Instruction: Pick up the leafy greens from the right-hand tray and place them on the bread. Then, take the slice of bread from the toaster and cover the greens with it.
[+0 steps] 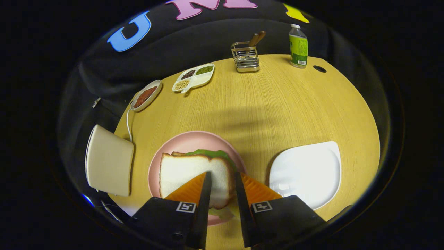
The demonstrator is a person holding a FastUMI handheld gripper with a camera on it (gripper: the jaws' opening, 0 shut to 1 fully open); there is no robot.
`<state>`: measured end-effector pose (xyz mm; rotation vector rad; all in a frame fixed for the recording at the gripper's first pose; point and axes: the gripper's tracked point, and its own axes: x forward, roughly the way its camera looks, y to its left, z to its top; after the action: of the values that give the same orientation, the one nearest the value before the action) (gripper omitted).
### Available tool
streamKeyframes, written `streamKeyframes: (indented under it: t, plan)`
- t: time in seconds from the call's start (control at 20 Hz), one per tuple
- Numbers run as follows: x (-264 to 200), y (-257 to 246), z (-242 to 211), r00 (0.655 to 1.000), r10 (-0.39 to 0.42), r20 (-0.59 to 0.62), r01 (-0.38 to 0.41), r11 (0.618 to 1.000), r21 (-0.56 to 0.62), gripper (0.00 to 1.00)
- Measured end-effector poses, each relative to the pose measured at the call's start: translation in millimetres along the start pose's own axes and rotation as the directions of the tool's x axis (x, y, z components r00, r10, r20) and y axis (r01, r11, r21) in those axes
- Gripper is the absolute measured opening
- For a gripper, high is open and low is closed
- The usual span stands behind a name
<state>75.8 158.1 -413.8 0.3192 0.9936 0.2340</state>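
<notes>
Two fingers of the gripper (223,178) are standing apart over the bread slice (187,173), which is lying on the leafy greens (211,153) on the pink plate (173,143).

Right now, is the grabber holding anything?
Gripper: open, holding nothing; its fingers hang apart over the top bread slice on the pink plate.

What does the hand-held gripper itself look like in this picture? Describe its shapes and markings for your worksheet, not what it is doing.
The gripper has two long, tapering fingers running forward side by side, each with a ribbed, wedge-shaped piece on its outer side. Both grow from blocky black housings, and each housing carries a small square black-and-white marker tag on top. A round screw or fastener sits low on the left housing.
</notes>
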Motion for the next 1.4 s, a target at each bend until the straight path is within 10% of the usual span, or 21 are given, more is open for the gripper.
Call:
streamKeyframes:
  t: [0.45,0.65,1.15,1.4]
  plan:
    - [-10,-6,3,1.0,-0.004,0.027,0.006,0.997,-0.079,0.69]
    - [-24,3,14,0.998,0.021,0.063,-0.019,0.999,-0.027,0.95]
    - [-111,24,53,0.965,0.087,0.248,-0.077,0.996,-0.052,0.96]
    - [-202,15,88,0.877,0.084,0.474,-0.011,0.988,-0.155,0.96]
